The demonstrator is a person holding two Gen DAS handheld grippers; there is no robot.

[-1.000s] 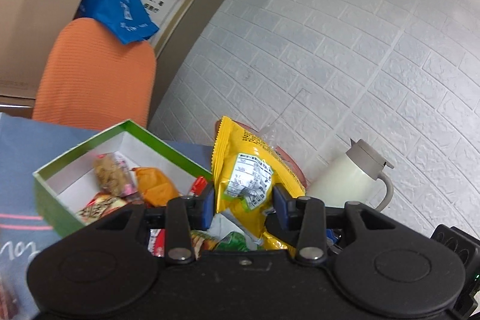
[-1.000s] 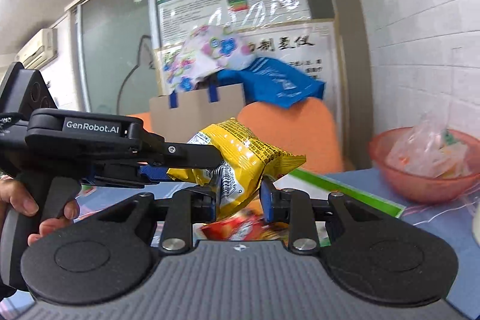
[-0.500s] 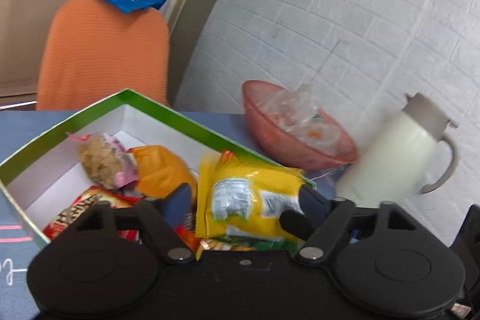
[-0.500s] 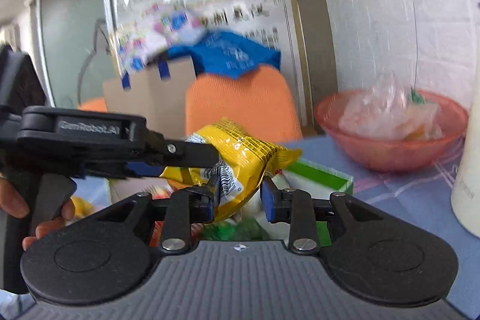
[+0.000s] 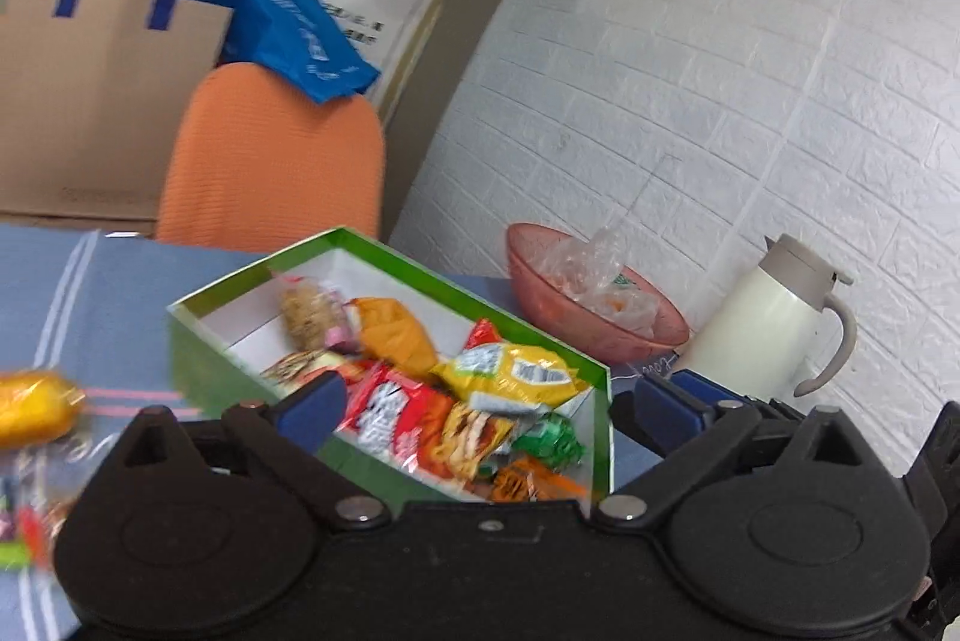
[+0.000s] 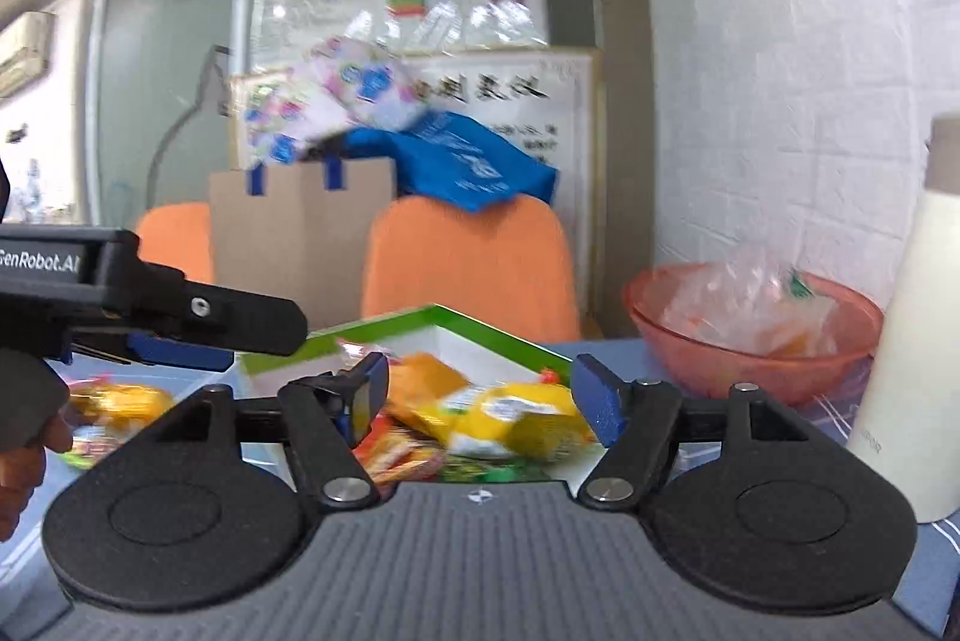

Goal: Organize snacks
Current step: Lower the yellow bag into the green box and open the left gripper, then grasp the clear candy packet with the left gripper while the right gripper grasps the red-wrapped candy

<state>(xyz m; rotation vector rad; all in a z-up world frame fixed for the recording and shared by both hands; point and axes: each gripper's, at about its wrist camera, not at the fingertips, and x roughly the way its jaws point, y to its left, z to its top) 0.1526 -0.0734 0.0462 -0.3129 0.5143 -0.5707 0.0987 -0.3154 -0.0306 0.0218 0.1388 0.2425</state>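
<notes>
A green box [image 5: 198, 341] with a white inside stands on the blue tablecloth and holds several snack packets. The yellow packet [image 5: 510, 371] lies on top of them near the box's right end. My left gripper [image 5: 489, 401] is open over the box's near side, nothing between its pads. In the right wrist view the yellow packet [image 6: 522, 416] rests in the green box [image 6: 480, 323] just beyond my right gripper [image 6: 483, 395]. Its jaws are opening wide and the pads touch nothing. The left gripper's finger [image 6: 240, 320] reaches in from the left, held by a hand.
A pink bowl [image 5: 594, 311] with plastic wrappers and a white jug [image 5: 768, 323] stand right of the box by the brick wall. Loose snacks [image 5: 36, 404] lie on the cloth at the left. An orange chair [image 5: 270, 161] and a cardboard box stand behind the table.
Both grippers held the yellow packet above the box. Both have opened and let it go, and it now lies in the box. The left gripper has drawn back toward the left.
</notes>
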